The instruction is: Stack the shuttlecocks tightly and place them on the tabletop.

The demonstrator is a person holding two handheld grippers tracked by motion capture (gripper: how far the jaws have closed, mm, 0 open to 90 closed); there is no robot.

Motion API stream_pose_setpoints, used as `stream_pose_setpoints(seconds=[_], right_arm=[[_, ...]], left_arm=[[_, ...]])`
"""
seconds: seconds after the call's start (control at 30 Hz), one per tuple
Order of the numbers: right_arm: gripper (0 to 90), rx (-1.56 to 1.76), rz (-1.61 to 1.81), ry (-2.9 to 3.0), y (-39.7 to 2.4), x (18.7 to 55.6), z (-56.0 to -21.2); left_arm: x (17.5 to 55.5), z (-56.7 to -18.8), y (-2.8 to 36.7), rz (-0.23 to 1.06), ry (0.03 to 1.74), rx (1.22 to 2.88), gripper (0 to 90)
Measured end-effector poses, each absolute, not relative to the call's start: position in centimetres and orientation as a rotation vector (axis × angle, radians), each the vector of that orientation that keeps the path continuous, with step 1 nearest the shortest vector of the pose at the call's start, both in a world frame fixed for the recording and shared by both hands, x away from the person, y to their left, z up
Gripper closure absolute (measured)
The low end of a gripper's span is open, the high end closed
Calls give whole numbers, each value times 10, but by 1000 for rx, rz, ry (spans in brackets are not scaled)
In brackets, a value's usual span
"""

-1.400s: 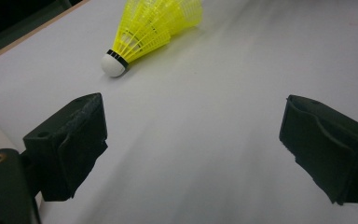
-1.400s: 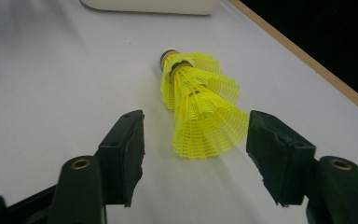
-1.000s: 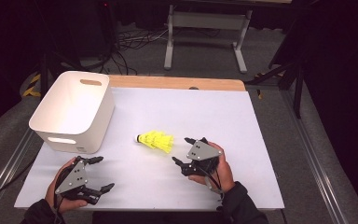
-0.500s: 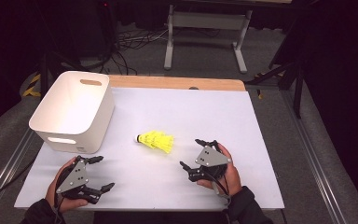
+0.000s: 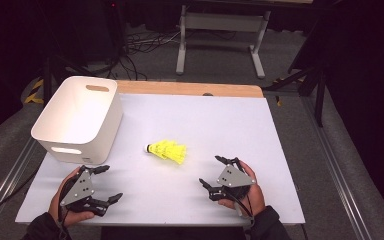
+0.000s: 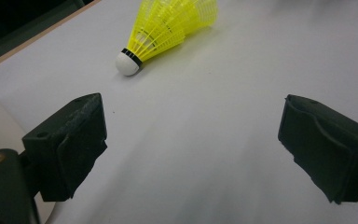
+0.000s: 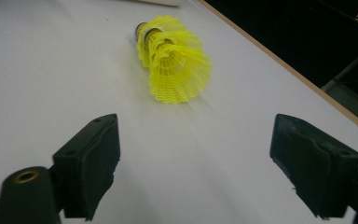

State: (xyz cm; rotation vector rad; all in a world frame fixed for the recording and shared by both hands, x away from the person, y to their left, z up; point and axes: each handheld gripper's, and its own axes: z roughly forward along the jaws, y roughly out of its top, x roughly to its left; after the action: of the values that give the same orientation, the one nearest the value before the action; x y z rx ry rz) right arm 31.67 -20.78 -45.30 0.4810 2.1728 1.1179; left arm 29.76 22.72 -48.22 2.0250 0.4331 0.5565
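A stack of yellow plastic mesh shuttlecocks (image 5: 167, 150) lies on its side on the white sheet, just right of the white plastic bin (image 5: 77, 120). Its long axis runs level, white cork tip toward the bin, flared skirt away. The right gripper (image 5: 216, 174), jaws wide after closing slightly, holds nothing beyond the skirt. The left gripper (image 5: 105, 184), before the bin, gapes empty.
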Motion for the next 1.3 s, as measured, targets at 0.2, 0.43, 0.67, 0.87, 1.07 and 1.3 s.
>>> stream_pose_setpoints(seconds=[0.2,0.43,0.67,0.87,1.07,1.3], right_arm=[[133,540,1135,2166,-214,314,-456],[115,585,1149,2153,-219,314,-459],[111,587,1156,2153,-218,316,-461],[110,603,1169,2170,-216,318,-461],[123,637,1182,2225,-211,327,-465],[114,659,1196,2262,-205,331,-466]], left_arm=[[297,-482,230,558,438,2018,85],[299,-483,230,557,433,2018,85],[299,-483,230,554,437,2014,86],[298,-483,231,559,442,2014,87],[298,-483,232,562,443,2006,89],[298,-482,232,568,444,2005,89]])
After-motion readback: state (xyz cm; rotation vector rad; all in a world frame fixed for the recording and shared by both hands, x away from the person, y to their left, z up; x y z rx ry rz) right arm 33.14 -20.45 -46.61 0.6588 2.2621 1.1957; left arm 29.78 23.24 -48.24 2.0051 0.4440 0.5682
